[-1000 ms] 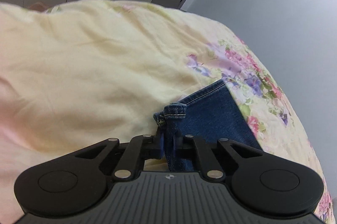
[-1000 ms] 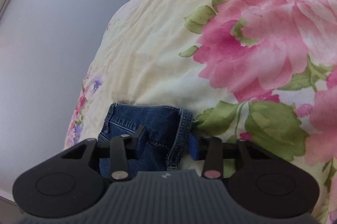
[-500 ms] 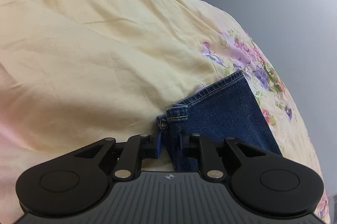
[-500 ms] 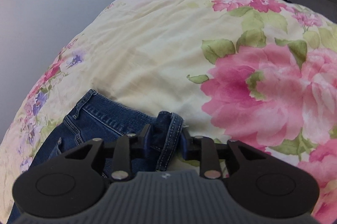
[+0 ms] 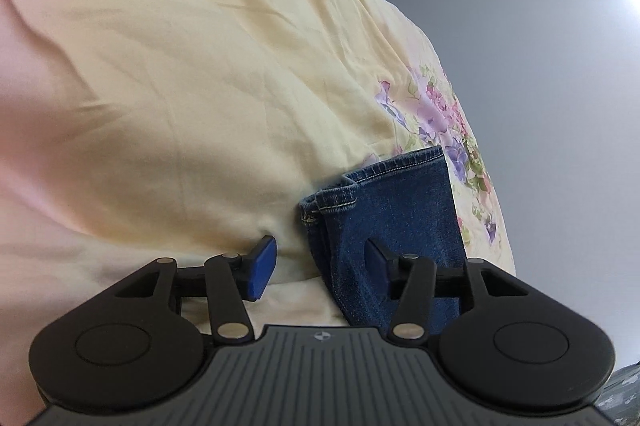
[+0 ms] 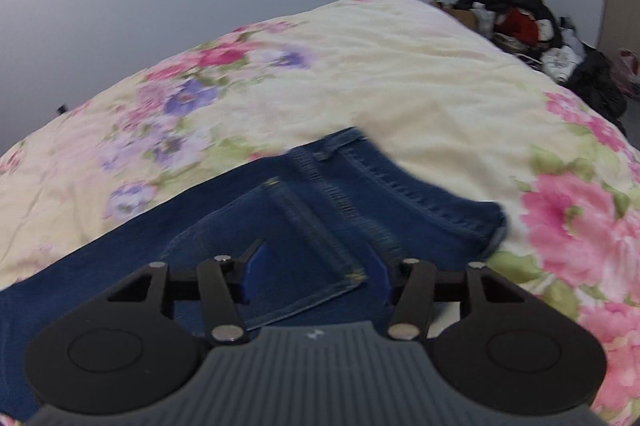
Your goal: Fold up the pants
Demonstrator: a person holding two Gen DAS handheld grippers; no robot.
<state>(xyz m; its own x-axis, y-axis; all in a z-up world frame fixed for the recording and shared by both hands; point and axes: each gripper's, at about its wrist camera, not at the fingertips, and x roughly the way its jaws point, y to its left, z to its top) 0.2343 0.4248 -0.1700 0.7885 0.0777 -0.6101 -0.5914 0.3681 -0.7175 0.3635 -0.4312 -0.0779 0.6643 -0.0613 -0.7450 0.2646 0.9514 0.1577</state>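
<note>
Blue denim pants lie on a floral bedspread. In the left wrist view the leg hems (image 5: pixel 384 209) rest on the yellow cover, one hem bunched beside the other. My left gripper (image 5: pixel 320 266) is open, its jaws wide on either side of the bunched hem, holding nothing. In the right wrist view the waistband and back pocket (image 6: pixel 320 209) lie flat. My right gripper (image 6: pixel 314 276) is open just above the pocket, holding nothing.
The bedspread (image 6: pixel 400 77) is pale yellow with pink and purple flowers. A grey wall runs along the bed's far side (image 5: pixel 560 105). A heap of dark clothes (image 6: pixel 532 29) sits beyond the bed at the right.
Both grippers were shut on denim and have opened, letting go. The hem and the waistband now lie on the bed. The right view has swung over the waistband.
</note>
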